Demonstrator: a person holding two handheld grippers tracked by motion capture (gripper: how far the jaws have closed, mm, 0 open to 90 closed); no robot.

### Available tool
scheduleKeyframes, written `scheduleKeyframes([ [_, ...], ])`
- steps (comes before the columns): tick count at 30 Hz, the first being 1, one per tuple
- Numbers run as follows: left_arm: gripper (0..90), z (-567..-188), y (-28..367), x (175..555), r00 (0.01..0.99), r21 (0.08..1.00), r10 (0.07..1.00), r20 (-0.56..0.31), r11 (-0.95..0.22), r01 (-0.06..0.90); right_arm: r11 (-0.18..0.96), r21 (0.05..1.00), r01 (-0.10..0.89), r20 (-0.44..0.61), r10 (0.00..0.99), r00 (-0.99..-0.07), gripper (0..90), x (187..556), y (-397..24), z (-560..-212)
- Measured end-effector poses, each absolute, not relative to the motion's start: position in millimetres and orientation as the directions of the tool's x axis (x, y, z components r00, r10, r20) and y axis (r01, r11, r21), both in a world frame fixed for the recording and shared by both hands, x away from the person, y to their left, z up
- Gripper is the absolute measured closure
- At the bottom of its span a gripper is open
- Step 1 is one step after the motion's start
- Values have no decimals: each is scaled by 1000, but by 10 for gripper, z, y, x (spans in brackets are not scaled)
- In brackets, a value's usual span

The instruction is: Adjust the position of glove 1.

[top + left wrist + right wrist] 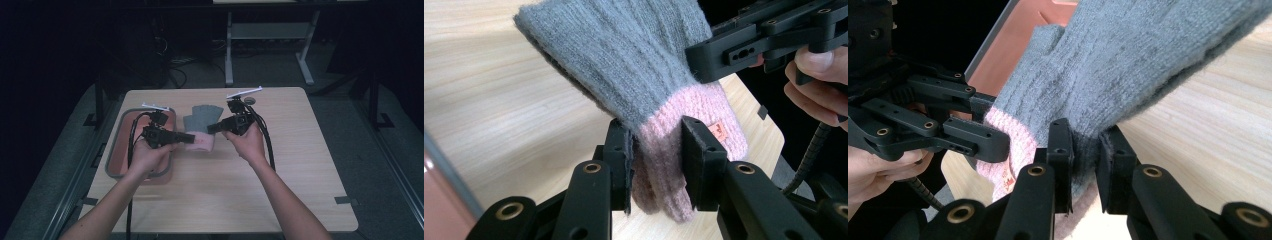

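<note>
A grey knitted glove (201,118) with a pink cuff (203,142) hangs just above the middle of the wooden table (250,190), held between both grippers. My left gripper (188,137) is shut on the pink cuff; in the left gripper view its jaws pinch the cuff (659,170) below the grey part of the glove (624,55). My right gripper (212,128) is shut on the grey knit beside the cuff; in the right gripper view its jaws squeeze a fold of the glove (1128,65). The two grippers face each other, close together.
A reddish tray (116,150) with a grey rim sits at the table's left edge, under the left hand. A second table's legs (229,55) stand on the dark floor beyond the far edge.
</note>
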State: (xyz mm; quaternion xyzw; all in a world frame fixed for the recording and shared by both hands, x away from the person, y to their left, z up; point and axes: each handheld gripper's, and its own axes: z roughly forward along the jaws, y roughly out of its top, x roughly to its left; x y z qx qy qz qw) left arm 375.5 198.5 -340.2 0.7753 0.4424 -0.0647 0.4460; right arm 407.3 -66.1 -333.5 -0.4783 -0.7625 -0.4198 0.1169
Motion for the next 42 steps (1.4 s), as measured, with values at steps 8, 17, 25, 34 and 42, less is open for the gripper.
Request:
scheduleKeyframes([
  [8, 677, -3360, 2104, 3751, 588, 639, 635, -501, -188, 746, 208, 533, 820, 574, 623, -531, 780, 4117, -529, -3270],
  [17, 678, -3315, 2193, 3742, 583, 643, 641, -500, -176, 745, 218, 544, 810, 571, 611, -548, 779, 4152, -440, -3225],
  [25, 678, -3277, 2287, 3742, 582, 648, 646, -494, -173, 742, 229, 544, 807, 570, 605, -556, 779, 4179, -347, -3185],
  [34, 680, -3249, 2398, 3731, 579, 654, 655, -486, -167, 738, 247, 541, 804, 572, 592, -567, 778, 4219, -230, -3159],
  [42, 681, -3221, 2555, 3712, 587, 673, 648, -485, -152, 724, 262, 549, 793, 568, 579, -585, 777, 4246, -87, -3117],
])
